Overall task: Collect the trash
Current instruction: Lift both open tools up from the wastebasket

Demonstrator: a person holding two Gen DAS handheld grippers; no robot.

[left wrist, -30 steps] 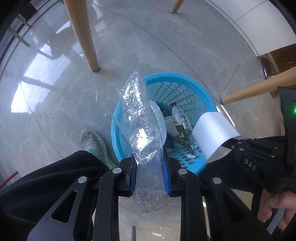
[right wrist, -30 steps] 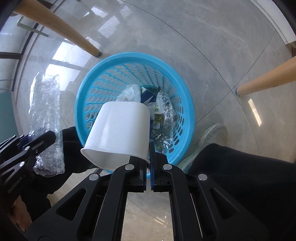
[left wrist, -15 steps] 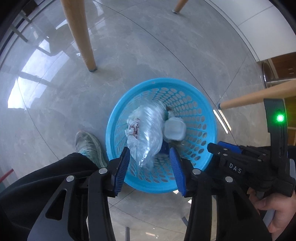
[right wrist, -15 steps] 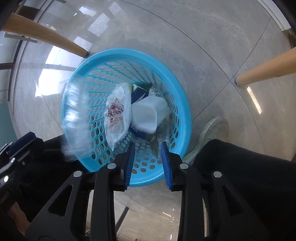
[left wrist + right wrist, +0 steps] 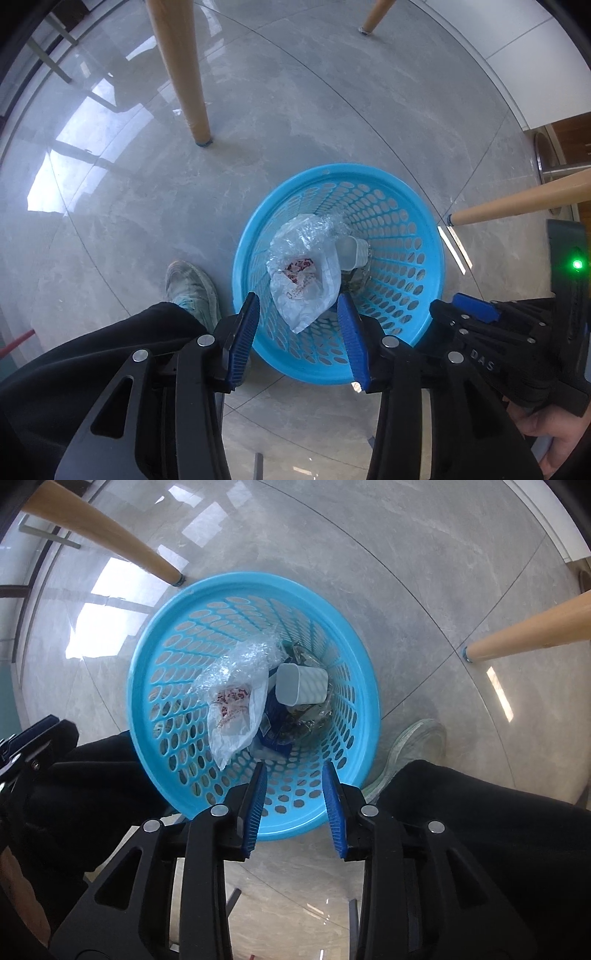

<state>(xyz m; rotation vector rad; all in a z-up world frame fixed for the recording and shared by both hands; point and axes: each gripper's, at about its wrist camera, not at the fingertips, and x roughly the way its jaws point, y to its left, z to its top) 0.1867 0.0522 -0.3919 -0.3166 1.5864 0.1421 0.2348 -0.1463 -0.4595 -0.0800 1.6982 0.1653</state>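
Left gripper: above the basket's near rim, jaws partly apart, nothing between them.
Right gripper: over the same rim, jaws partly apart and just been opening, empty.
Basket: blue, perforated, on the grey tiled floor between wooden legs.
Trash: white cup lies on its side in the basket, right of the crumpled clear plastic and a printed wrapper.
Shoe: just left of the basket.
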